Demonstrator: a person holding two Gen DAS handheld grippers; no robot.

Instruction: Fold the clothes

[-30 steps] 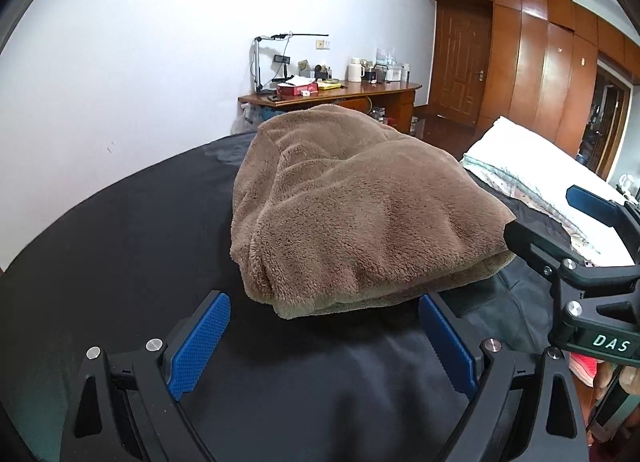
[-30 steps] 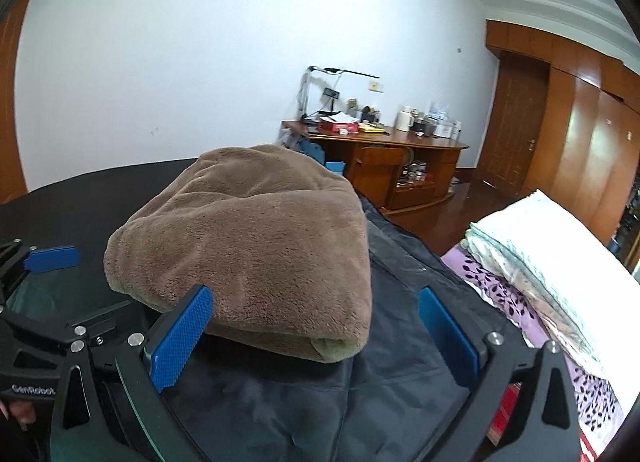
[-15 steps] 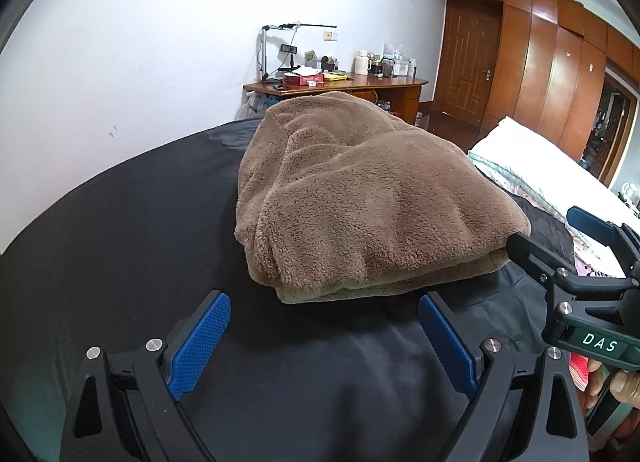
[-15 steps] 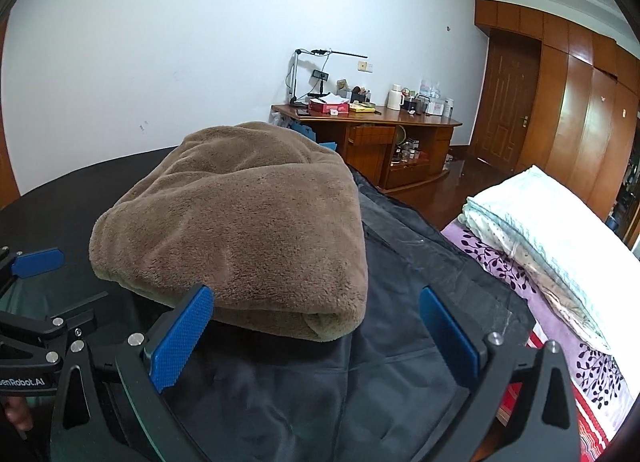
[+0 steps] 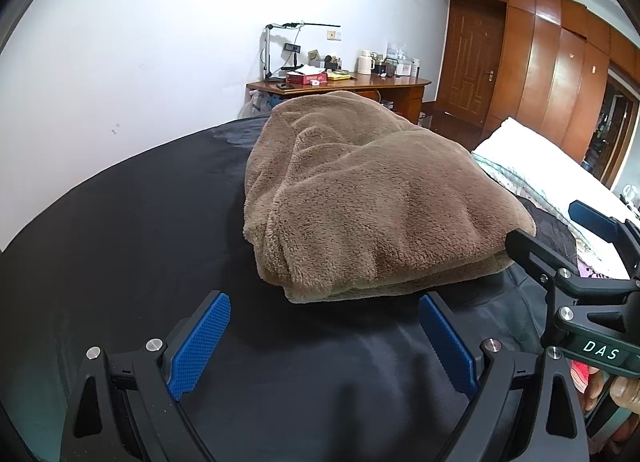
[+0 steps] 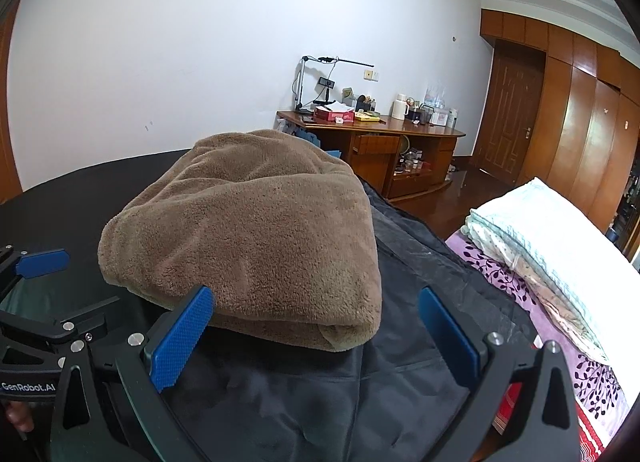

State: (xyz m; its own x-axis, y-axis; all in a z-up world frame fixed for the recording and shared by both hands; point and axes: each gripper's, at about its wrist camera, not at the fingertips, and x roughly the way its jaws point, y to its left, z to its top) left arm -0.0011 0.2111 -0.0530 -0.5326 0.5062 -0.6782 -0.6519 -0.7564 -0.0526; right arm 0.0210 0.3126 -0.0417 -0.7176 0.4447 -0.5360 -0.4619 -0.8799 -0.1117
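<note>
Sitting folded into a compact stack, the brown fleece garment (image 5: 372, 197) rests on the black cover (image 5: 132, 229) toward its right side, layered edge facing both cameras. Folding of this piece looks done or nearly so, judging by the stacked layers and the rounded fold at the near right corner in the right wrist view; a dark grey garment (image 6: 404, 286) lies spread under and beside it, seemingly unfolded, so that probably is what remains. Left gripper (image 5: 326, 336) spread wide, empty, just short of the stack's near edge. Right gripper (image 6: 316, 332) also wide and empty, its left pad (image 6: 180, 338) overlapping the fleece edge in view; contact cannot be told. Plenty of bare black surface to the left of the stack for moving things. Right side is tighter: the cover's edge drops off near the grey garment, with a white folded quilt (image 6: 536, 229) on a patterned purple sheet (image 6: 592, 378) beyond. Wooden desk (image 5: 360, 83) and door well apart at the back.
</note>
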